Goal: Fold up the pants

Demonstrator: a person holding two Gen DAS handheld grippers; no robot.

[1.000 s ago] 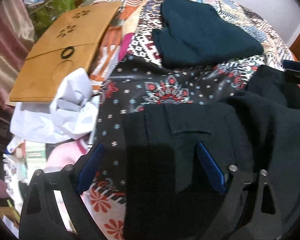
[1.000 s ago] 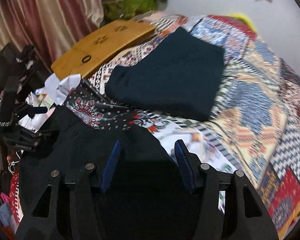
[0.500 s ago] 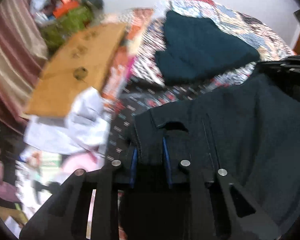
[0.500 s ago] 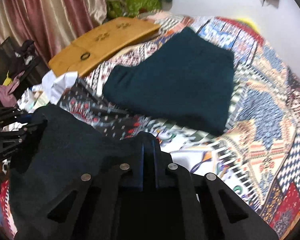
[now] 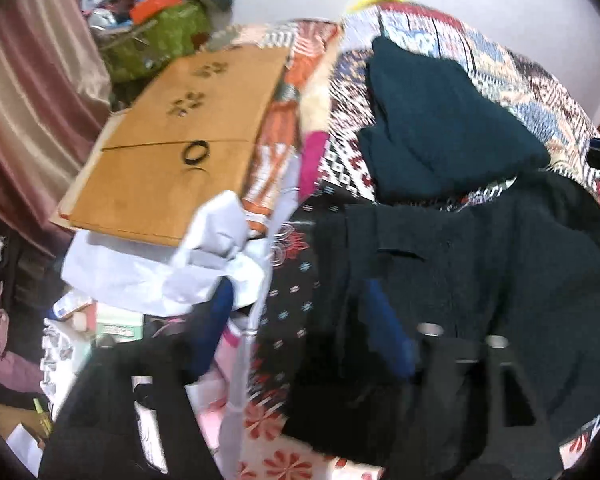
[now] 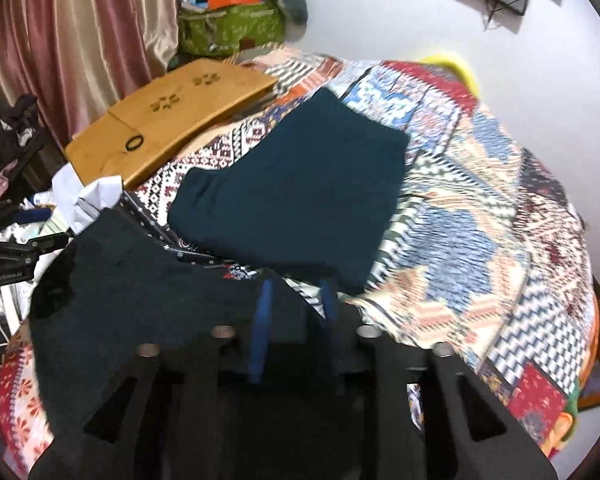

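Observation:
Black pants lie in a loose heap on the patterned bedspread, seen also in the right wrist view. My left gripper is open at the pants' left edge, its blue pads wide apart and nothing between them. My right gripper is partly open over the pants' right edge, with dark cloth between the pads but not pinched. A folded dark teal garment lies farther back on the bed, also in the right wrist view.
A wooden lap board with a black ring on it lies left of the bed. Crumpled white cloth sits beside it. A green bag and clutter stand by the curtain. The quilt stretches right.
Both grippers were shut on the pants half a second ago and have now opened. The pants have dropped onto the bed. The left gripper has shifted left.

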